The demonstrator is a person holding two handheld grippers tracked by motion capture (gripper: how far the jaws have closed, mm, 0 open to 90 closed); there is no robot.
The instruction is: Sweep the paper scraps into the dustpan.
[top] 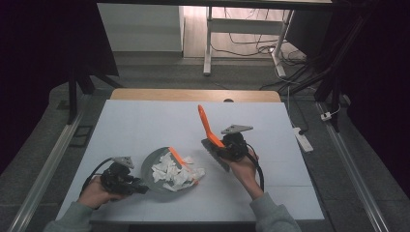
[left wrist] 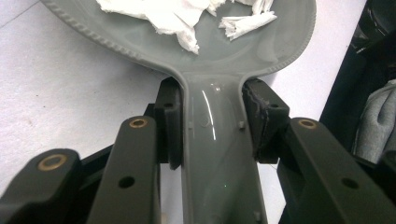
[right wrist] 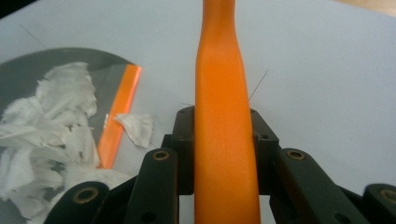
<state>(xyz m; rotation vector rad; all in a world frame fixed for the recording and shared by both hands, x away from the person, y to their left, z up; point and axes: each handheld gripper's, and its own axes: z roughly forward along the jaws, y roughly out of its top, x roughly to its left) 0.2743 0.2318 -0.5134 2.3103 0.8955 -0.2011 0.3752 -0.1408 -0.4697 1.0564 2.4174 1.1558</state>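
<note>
A grey dustpan (top: 151, 169) lies on the white table, tilted, with torn white paper scraps (top: 174, 173) piled in it and an orange lip (top: 181, 161) along its front edge. My left gripper (top: 139, 187) is shut on the dustpan's grey handle (left wrist: 215, 140), its pads (left wrist: 172, 123) pressing both sides. To the right, my right gripper (top: 218, 149) is shut on the orange handle (top: 206, 122) of a hand brush, whose dark bristles (top: 215, 155) point down at the table. In the right gripper view the orange handle (right wrist: 224, 116) runs between the jaws, with the paper scraps (right wrist: 56, 116) at left.
The white tabletop (top: 145, 121) has bare room behind and right of the dustpan. A wooden edge (top: 193, 94) borders its far side. Beyond stand a white desk leg (top: 208, 43), floor cables (top: 251, 46) and a power strip (top: 303, 139) at right.
</note>
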